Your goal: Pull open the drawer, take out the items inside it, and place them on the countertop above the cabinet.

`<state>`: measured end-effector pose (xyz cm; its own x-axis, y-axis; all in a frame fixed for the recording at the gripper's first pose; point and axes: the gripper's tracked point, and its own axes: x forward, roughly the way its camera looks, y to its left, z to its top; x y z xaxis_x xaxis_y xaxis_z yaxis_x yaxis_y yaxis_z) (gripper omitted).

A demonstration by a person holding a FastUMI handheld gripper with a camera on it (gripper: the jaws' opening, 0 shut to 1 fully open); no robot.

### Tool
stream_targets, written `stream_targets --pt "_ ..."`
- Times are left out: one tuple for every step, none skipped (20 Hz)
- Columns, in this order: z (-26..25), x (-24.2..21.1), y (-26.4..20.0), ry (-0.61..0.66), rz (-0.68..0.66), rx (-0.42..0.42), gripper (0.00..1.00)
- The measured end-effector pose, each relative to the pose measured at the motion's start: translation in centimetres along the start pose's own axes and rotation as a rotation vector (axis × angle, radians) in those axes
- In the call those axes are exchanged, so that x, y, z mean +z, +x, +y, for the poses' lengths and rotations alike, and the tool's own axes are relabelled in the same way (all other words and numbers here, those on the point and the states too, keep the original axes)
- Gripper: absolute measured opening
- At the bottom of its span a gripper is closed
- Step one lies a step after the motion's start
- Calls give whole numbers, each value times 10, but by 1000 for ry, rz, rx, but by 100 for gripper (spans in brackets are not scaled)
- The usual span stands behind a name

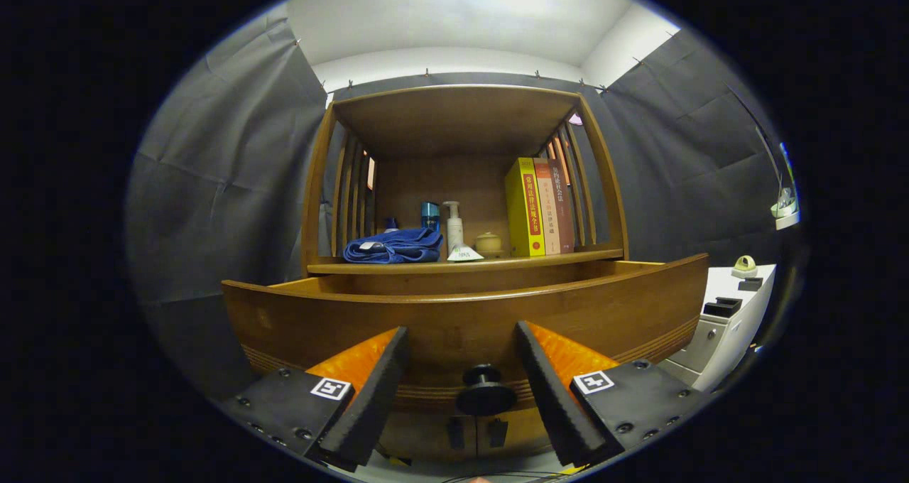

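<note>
A wooden cabinet's drawer (461,319) stands pulled out toward me, its curved front filling the space just ahead of my fingers. Its dark round knob (486,391) sits between the fingertips, untouched. My gripper (461,341) is open, the fingers spread wide on either side of the knob. The drawer's inside is hidden behind its front panel. Above it, the countertop (469,263) carries a folded blue cloth (394,246), a white pump bottle (454,226), a blue cup (429,214), a small round jar (488,243) and a row of upright books (538,207).
Slatted wooden sides and a top board (454,117) enclose the countertop shelf. A white unit (724,319) with small dark items and a tape roll stands to the right of the cabinet. Dark cloth walls surround the booth.
</note>
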<state>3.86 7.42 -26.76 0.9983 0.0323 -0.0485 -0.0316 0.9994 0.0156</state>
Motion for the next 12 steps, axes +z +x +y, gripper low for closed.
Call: stream_targets --pt "1 -1 3 -6 11 -3 98" --pt "1 -2 6 -13 16 -6 98" --pt "2 0 8 -17 13 -6 98" --pt "2 0 10 -17 15 -4 99" --pt "1 0 15 -21 17 -3 98" --pt "0 0 20 -25 30 -1 98" --pt "-2 0 27 -23 41 1 98" --pt "-3 2 35 -23 50 5 98" --pt "-3 7 44 -22 52 8 98" --pt "-5 3 49 -25 76 10 98" --pt "-5 3 60 -24 81 8 98" --pt "-5 2 64 -22 80 7 98"
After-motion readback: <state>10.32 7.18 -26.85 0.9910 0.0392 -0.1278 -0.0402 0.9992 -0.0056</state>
